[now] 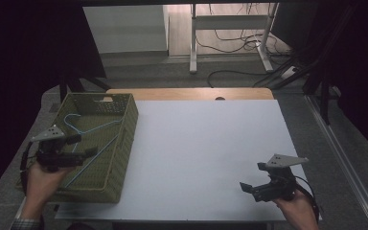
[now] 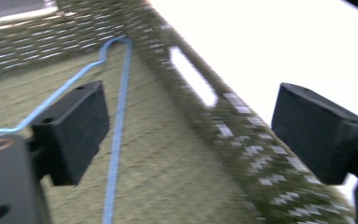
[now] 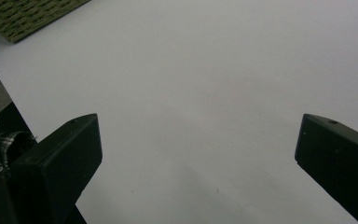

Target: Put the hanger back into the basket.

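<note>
An olive woven basket (image 1: pixel 130 125) stands on the left side of the white table top (image 1: pixel 206 143). A light blue wire hanger (image 1: pixel 94 128) lies inside it. My left gripper (image 1: pixel 86 145) hovers open over the basket's near left part, and nothing sits between its jaws. In the left gripper view the hanger (image 2: pixel 119 116) runs along the basket floor just past the left jaw, while the basket wall (image 2: pixel 242 149) crosses between the jaws of the gripper (image 2: pixel 191 135). My right gripper (image 1: pixel 252 176) is open and empty above the bare table at the front right.
A wooden strip (image 1: pixel 191 93) borders the table's far edge. Beyond it, a white desk frame (image 1: pixel 230 43) and cables stand on the floor. The right gripper view catches the basket corner (image 3: pixel 23 16) and a plaid sleeve (image 3: pixel 0 142).
</note>
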A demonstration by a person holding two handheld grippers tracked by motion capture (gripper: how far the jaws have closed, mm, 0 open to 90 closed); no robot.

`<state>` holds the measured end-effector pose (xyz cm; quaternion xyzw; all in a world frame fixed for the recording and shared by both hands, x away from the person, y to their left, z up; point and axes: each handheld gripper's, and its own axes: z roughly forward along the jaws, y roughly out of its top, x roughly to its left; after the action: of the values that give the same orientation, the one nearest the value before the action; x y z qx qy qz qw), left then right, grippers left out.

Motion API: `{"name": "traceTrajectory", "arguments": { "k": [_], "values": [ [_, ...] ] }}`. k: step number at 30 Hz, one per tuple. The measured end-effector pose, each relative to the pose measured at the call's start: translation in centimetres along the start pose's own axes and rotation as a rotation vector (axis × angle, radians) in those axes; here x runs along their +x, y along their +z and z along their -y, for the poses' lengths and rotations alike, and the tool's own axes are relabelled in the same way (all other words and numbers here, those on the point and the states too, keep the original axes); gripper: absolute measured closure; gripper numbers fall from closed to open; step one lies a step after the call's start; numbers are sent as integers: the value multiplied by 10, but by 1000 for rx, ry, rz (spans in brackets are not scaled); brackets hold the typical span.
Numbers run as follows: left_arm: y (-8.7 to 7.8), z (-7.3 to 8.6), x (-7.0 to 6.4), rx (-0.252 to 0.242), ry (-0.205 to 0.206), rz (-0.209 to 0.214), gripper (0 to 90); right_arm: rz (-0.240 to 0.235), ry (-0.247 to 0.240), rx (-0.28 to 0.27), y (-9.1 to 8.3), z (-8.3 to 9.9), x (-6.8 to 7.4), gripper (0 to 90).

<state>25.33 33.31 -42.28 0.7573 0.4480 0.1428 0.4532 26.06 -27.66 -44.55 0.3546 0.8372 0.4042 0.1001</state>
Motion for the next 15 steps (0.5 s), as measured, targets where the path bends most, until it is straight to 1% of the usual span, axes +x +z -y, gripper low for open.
{"name": "traceTrajectory", "arguments": {
  "k": [3,4,6,10,13,15],
  "values": [
    [-2,9,-17,-26,12,39,47,9,12,-6,-2,2,-1,0],
    [-2,12,-23,-33,14,43,36,15,13,-9,-3,3,-1,0],
    [-2,17,-34,-30,35,53,28,22,24,-16,-4,4,-2,0],
    [0,27,-52,-28,76,56,16,26,37,-27,-7,6,-3,0],
    [6,36,-61,-7,115,43,8,32,39,-26,-7,9,-4,0],
    [10,41,-64,20,135,29,7,37,42,-22,-6,11,-6,0]
  ]
}}
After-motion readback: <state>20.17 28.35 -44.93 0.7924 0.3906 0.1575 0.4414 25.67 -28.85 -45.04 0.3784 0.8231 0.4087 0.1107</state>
